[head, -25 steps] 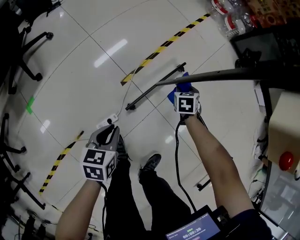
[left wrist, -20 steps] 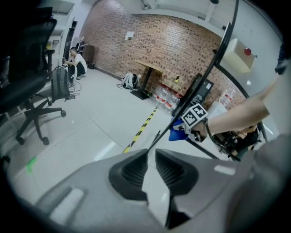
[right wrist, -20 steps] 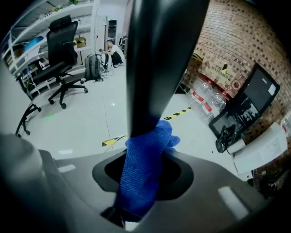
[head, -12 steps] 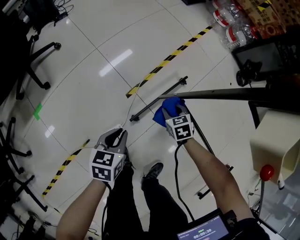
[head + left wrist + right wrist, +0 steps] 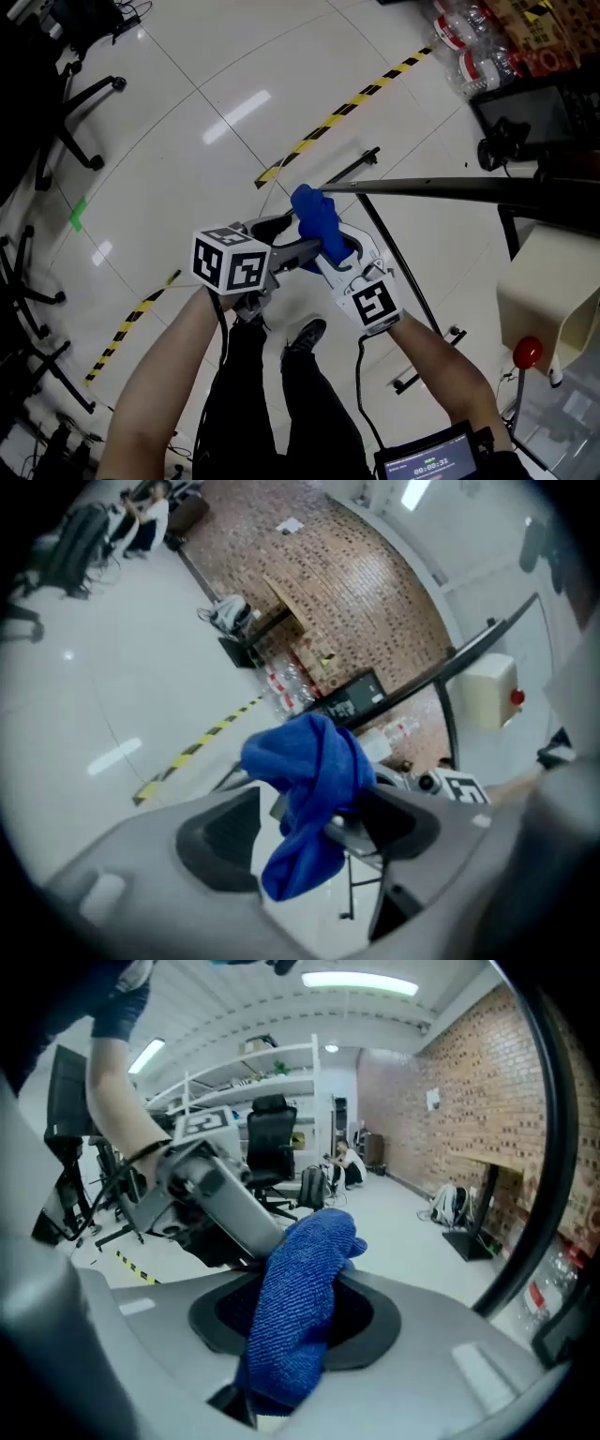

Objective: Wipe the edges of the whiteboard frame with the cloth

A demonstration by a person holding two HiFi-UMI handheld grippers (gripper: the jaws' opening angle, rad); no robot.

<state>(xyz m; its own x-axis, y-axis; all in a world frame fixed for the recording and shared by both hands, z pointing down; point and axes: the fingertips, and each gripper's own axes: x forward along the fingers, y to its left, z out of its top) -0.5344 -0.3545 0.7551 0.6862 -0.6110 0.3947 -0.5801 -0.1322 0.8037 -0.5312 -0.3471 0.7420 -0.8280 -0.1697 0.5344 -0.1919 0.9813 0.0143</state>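
Grey left gripper (image 5: 293,240) has swung in from low on the left to meet the other one in mid-air. Its jaws have just been opening and now stand wide, with the blue cloth (image 5: 314,223) hanging between them but not pinched. A second ago the cloth was against the left end of the whiteboard frame (image 5: 450,190). It has come away and is now just below and left of that end, apart from it, bunched and sticking up. The right gripper (image 5: 330,247) has drawn back with it and holds it, jaws narrowed on the lower folds. Wiping looks paused. This reads as a handover or a re-grip of the cloth, with more of the frame's edge probably left to wipe. The left jaws would have to close before the right lets go, or the cloth could drop to the floor. Counted: two grippers, one cloth, one frame, seen edge-on as a dark bar running to the right.
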